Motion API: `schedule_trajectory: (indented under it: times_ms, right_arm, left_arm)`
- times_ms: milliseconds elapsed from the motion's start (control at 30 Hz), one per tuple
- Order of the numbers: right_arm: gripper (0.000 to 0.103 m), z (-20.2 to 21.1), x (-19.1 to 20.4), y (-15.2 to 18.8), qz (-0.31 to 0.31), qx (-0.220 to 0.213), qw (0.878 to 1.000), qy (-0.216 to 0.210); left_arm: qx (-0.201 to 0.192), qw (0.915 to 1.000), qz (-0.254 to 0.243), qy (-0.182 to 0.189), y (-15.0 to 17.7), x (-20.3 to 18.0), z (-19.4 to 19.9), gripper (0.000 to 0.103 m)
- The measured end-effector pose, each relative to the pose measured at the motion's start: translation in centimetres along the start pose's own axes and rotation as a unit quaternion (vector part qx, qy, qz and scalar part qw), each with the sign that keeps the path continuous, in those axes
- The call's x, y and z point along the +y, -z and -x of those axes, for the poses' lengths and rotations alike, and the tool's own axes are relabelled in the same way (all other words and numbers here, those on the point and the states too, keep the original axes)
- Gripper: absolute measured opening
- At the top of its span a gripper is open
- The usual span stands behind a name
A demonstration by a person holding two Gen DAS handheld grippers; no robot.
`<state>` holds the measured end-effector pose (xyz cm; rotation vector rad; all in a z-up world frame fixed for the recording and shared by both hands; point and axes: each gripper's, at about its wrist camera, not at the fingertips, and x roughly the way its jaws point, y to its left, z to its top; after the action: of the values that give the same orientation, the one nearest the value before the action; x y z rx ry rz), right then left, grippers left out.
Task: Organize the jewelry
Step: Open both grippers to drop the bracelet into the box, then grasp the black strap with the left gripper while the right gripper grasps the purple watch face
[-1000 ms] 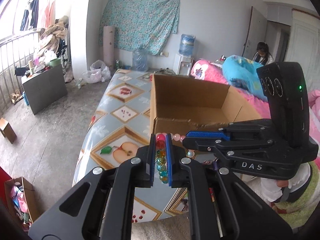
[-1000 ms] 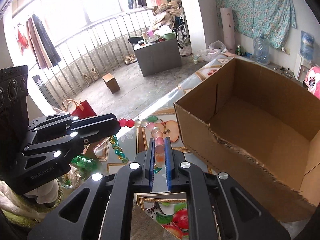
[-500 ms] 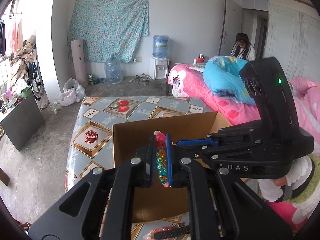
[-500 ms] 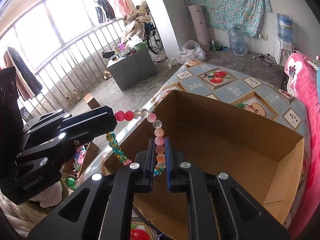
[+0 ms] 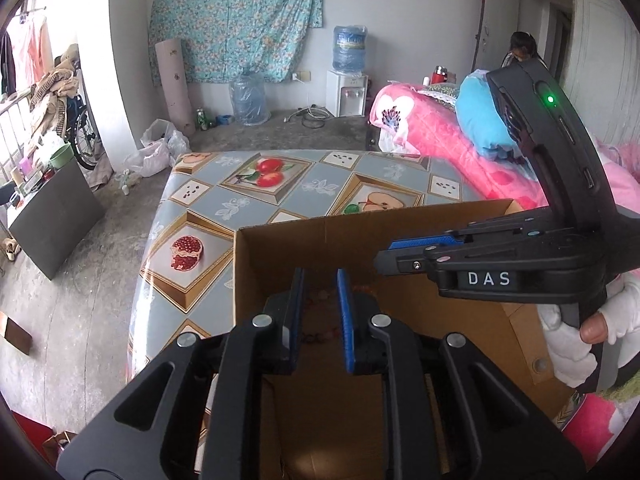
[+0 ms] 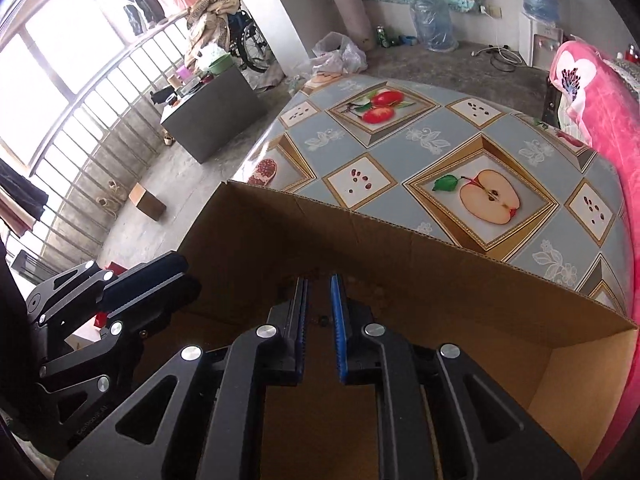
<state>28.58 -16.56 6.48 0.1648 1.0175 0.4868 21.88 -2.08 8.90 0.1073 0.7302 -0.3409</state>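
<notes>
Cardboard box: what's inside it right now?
In the cardboard box, a blurred pinkish bead string shows between the opening left gripper jaws, which aren't pinching it. Both grippers cover much of the floor; the right gripper is opening, nothing between.

Left gripper (image 5: 318, 312): earlier clamped on the bead string, now jaws opening, nothing pressed between them. Right gripper (image 6: 318, 312): likewise opening, pads bare. Bead string (image 5: 320, 334): formerly strung between both grippers, now blurred pink beads low in the frame centre, inside the cardboard box (image 5: 400, 220). Box: formerly ahead of the grippers, now beneath both, filling each lower frame.
</notes>
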Motion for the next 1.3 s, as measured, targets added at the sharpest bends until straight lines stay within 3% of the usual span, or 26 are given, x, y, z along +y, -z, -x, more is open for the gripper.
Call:
schedule_trajectory:
  times_ms: [33,133,300,467,533,700,833,900,967,1033,1300]
  right_arm:
    - [0.035,0.9,0.3,0.1,0.008,-0.015,1.0,0.009]
    - [0.039,4.9,1.8,1.4,0.044,-0.071,0.996,0.031]
    - [0.067,13.5,3.6,6.5,0.066,-0.18,0.981,0.035]
    - [0.092,17.4,3.3,13.4,0.045,-0.216,0.975,0.039]
    - [0.096,17.3,2.6,16.0,0.023,-0.213,0.976,0.045]
    - [0.097,14.7,0.9,21.3,-0.031,-0.176,0.982,0.057]
    - [0.094,11.5,1.3,24.1,-0.023,-0.141,0.988,0.06]
    - [0.086,9.7,1.5,24.8,-0.02,-0.118,0.992,0.044]
    - [0.07,7.7,1.6,25.1,-0.022,-0.093,0.995,0.03]
    - [0.064,6.1,1.8,25.4,-0.017,-0.075,0.997,0.029]
    - [0.056,3.6,3.5,26.1,0.028,-0.054,0.997,0.041]
  left_arm:
    - [-0.011,0.9999,0.0,-0.001,0.2,0.1,1.0,0.018]
    - [-0.049,0.9988,0.005,-0.001,1.3,0.6,4.9,0.022]
    - [-0.102,0.9944,0.031,-0.002,5.1,1.9,12.1,0.035]
    - [-0.098,0.9928,0.068,0.002,10.4,2.7,15.0,0.045]
    - [-0.08,0.9927,0.088,0.021,12.7,2.6,14.4,0.048]
    - [-0.001,0.9903,0.113,0.08,17.2,0.7,10.4,0.048]
    - [0.039,0.9845,0.132,0.109,19.0,-0.3,7.6,0.048]
    - [0.051,0.9834,0.133,0.112,19.5,-0.7,6.7,0.048]
    - [0.065,0.9822,0.136,0.113,19.8,-0.8,5.7,0.048]
    - [0.077,0.9806,0.141,0.112,19.8,-1.0,4.8,0.048]
    - [0.099,0.9776,0.151,0.108,19.5,-0.9,3.3,0.048]
